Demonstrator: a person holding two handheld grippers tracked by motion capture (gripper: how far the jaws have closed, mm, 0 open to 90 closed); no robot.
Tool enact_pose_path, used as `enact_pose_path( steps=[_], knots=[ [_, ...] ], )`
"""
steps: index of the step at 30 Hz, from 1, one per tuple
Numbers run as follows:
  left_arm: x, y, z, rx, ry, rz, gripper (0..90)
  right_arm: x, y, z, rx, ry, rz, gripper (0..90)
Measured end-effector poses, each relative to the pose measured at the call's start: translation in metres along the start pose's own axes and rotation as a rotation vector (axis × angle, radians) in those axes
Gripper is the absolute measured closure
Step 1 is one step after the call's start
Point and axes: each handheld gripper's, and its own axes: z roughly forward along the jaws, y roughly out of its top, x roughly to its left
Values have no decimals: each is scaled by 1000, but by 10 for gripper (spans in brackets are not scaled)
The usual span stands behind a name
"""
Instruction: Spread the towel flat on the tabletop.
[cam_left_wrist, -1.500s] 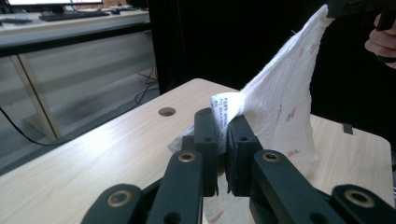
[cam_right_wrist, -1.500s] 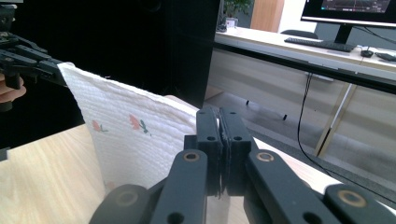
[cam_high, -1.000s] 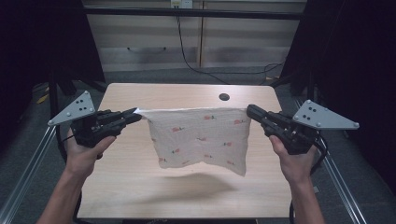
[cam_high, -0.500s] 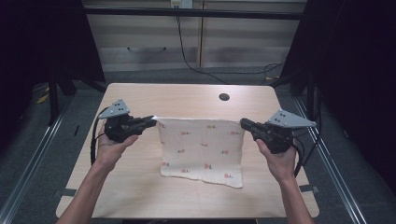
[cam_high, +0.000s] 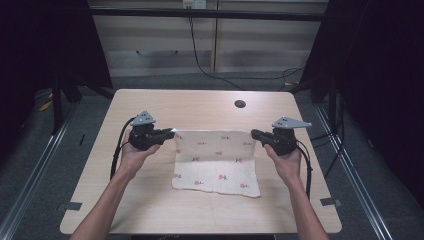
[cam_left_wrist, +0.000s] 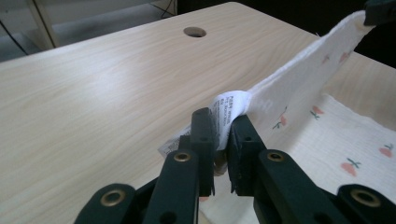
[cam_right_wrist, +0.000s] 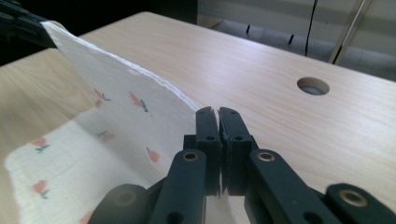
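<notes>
Both tongs are clamped on the top corners of a white, thin woven cloth printed with small red fruit motifs (cam_high: 216, 162): the left tongs (cam_high: 171, 132) are pinched on the corner that carries a white printed care label (cam_left_wrist: 228, 111), the right tongs (cam_high: 254, 133) on the opposite corner, their jaws nearly meeting over the thin fabric. Since a second ago the cloth has been brought down from a free hang above the light wood-grain bench (cam_high: 150, 210); its lower half is now laid flat near the middle of the bench, towards the near edge, while the upper strip is still held taut and raised between the tongs. The lowering is judged to be almost finished, with release or a fold over the flat part the likely next step. The weave looks soft and slightly crinkled, with a stitched hem. A round dark cable hole (cam_high: 240, 104) is set near the far edge.
</notes>
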Motion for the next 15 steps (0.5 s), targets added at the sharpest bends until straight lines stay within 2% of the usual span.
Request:
enact_pose_path(
  steps=[4, 7, 8, 10, 11, 12, 13, 15],
  knots=[
    [13, -5, 12, 21, 32, -31, 817, -12, -5, 29, 32, 1, 31, 872],
    [16, -7, 15, 22, 38, -55, 791, -22, -5, 39, -10, 44, 110, 868],
    [19, -8, 15, 36, 60, -54, 791, -22, -5, 39, -10, 44, 110, 868],
    [24, -10, 14, 40, 76, -77, 721, -26, -4, 48, 11, 16, 100, 849],
    [26, -10, 13, 35, 82, -90, 699, -27, -4, 51, 25, 10, 101, 811],
    [30, -11, 9, 36, 86, -101, 657, -28, -3, 55, 48, -25, 100, 729],
    [30, -11, 9, 36, 86, -101, 652, -28, -3, 55, 48, -25, 100, 729],
    [30, -12, 6, 40, 96, -102, 633, -32, -3, 57, 71, -40, 119, 620]
  ],
)
